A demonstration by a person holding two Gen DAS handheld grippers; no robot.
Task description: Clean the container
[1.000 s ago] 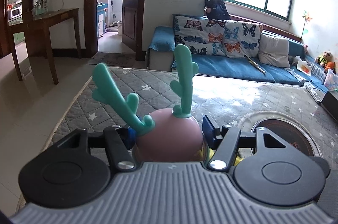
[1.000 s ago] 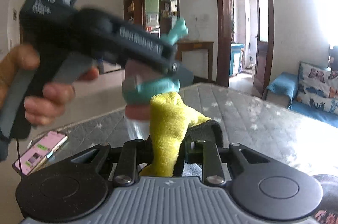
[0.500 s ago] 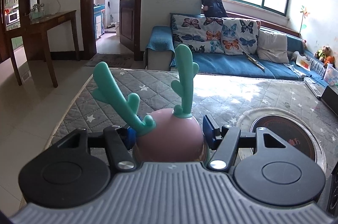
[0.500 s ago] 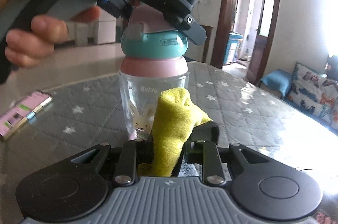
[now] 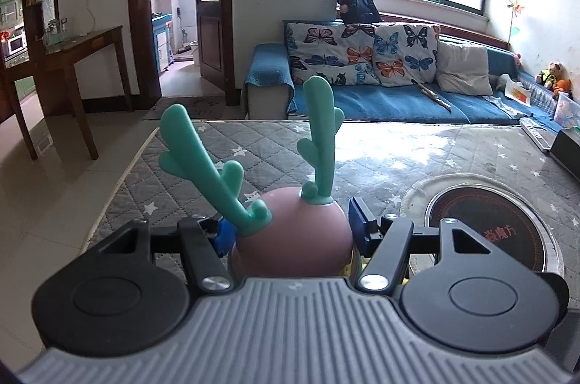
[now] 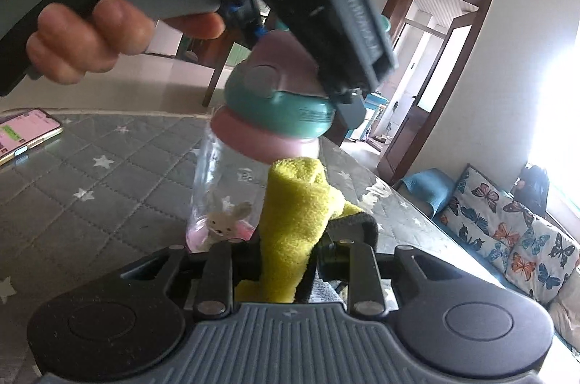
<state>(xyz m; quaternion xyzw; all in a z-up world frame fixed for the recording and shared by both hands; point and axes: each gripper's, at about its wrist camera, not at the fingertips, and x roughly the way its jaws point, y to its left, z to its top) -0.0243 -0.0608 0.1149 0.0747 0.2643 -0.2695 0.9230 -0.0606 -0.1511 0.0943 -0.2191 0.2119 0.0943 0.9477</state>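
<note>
left gripper clamped on bottle lid | right gripper opening, yellow cloth between | bottle's clear body only in right view

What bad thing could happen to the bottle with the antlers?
The left gripper holds the bottle only by its domed lid, so wiping pushes might tip or twist it loose. The right gripper's jaws are opening around the yellow cloth, which might slip out.
</note>
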